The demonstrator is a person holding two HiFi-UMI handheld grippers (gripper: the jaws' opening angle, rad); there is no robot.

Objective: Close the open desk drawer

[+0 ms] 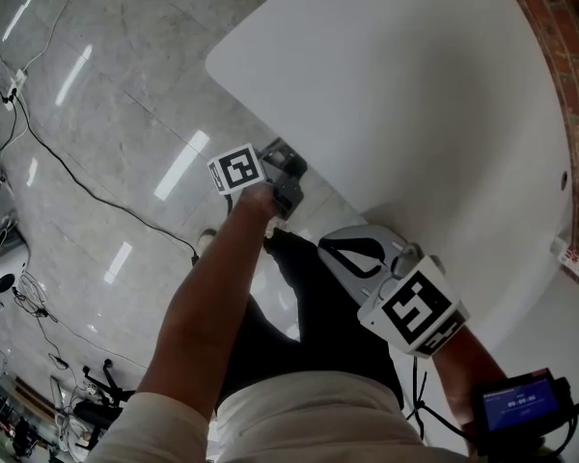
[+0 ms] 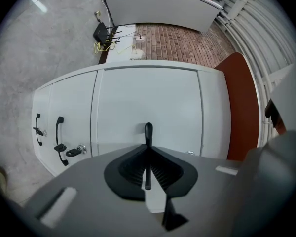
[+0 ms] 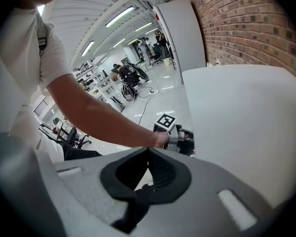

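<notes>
The white desk (image 1: 415, 95) fills the upper right of the head view. Its wide front panel (image 2: 148, 98) faces the left gripper view, with a black bar handle (image 2: 148, 131) at its middle. I cannot tell how far the drawer stands out. My left gripper (image 1: 288, 177) is at the desk's front edge, and its jaws (image 2: 148, 149) are shut on that handle. My right gripper (image 1: 343, 251) hovers close beside it at the desk edge. Its jaws (image 3: 148, 152) are shut with nothing between them, and it looks at the left gripper (image 3: 180, 137).
Narrow side drawers with black handles (image 2: 59, 130) and a key lock (image 2: 79, 149) sit left of the wide panel. A red-brown panel (image 2: 241, 102) stands to its right. Cables (image 1: 68, 172) trail over the glossy floor at left. A brick wall (image 3: 246, 28) runs behind the desk.
</notes>
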